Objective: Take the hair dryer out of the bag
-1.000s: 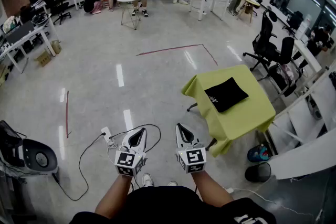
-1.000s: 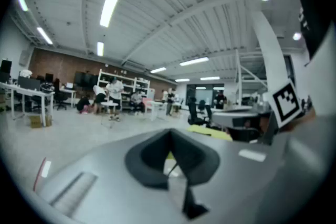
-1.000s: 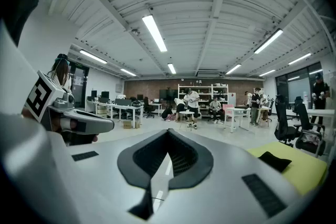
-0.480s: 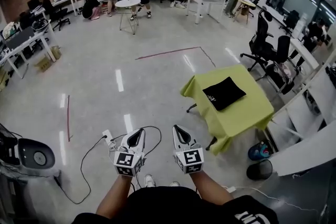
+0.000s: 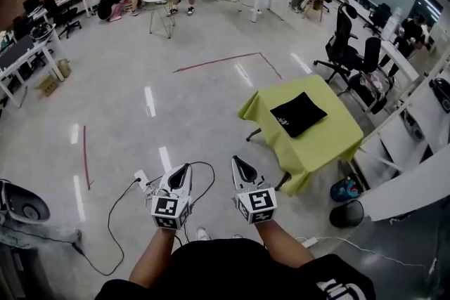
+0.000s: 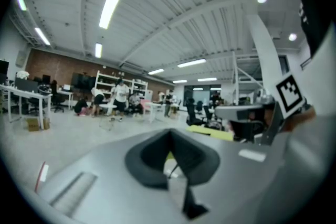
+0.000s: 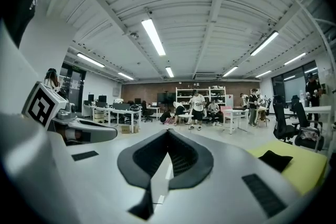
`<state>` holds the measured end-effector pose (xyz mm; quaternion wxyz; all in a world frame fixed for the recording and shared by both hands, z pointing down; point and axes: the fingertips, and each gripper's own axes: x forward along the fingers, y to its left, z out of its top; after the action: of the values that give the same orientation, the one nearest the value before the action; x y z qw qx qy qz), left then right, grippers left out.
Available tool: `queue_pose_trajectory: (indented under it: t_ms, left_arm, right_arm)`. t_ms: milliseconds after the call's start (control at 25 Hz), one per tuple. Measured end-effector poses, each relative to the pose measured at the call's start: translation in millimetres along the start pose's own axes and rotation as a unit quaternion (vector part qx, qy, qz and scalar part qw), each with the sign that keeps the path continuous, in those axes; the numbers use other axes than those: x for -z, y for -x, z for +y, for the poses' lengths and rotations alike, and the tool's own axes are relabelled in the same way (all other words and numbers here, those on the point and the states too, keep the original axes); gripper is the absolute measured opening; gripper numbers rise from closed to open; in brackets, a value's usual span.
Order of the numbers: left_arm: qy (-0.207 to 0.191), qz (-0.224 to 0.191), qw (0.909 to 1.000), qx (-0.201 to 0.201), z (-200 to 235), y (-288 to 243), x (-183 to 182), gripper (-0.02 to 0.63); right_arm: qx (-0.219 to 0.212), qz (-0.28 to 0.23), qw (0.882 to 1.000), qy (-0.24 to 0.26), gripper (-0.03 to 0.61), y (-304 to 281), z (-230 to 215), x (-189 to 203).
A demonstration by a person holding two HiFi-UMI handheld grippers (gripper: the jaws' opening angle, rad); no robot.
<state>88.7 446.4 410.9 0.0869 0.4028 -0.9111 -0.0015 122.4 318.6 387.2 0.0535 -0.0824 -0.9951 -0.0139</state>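
Black fabric makes the bag (image 5: 297, 114), which lies flat on the yellow-green counter (image 5: 330, 144), well ahead of both tongs and to their right. The hair dryer does not show, so it is probably inside. The left tongs (image 5: 181, 175) and the right tongs (image 5: 239, 166) are both clenched on nothing. The step is the approach: better to come near first, release the tongs only beside the bag, then look for its mouth.

Small table (image 5: 320, 144) w/ yellow-green cloth, black bag (image 5: 297, 113) flat on top — near centre, glossy grey floor (image 5: 126, 102) beneath
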Motion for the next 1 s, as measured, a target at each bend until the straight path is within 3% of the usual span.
queue_pose_trajectory:
  t_ms: [240,480,720,1000]
  left_arm:
    - [-0.012,-0.014,0.9996,0.021,11.1,-6.3,-3.0,0.006]
    - [-0.017,-0.002,0.9994,0.031,22.9,-15.3,0.8,0.006]
    - [0.013,-0.008,0.9986,0.05,28.7,-51.4,-18.3,0.006]
    - [-0.004,-0.005,0.9991,0.043,33.9,-121.0,-29.8,0.006]
  right_arm:
    - [0.013,0.006,1.0,0.001,0.006,-13.5,10.5,4.0]
    - [0.025,0.012,1.0,-0.007,0.006,-25.0,9.8,7.2]
    - [0.035,0.008,0.999,-0.012,0.006,-53.6,-20.7,5.5]
    - [0.034,0.001,0.999,-0.011,0.006,-94.4,-79.2,-0.8]
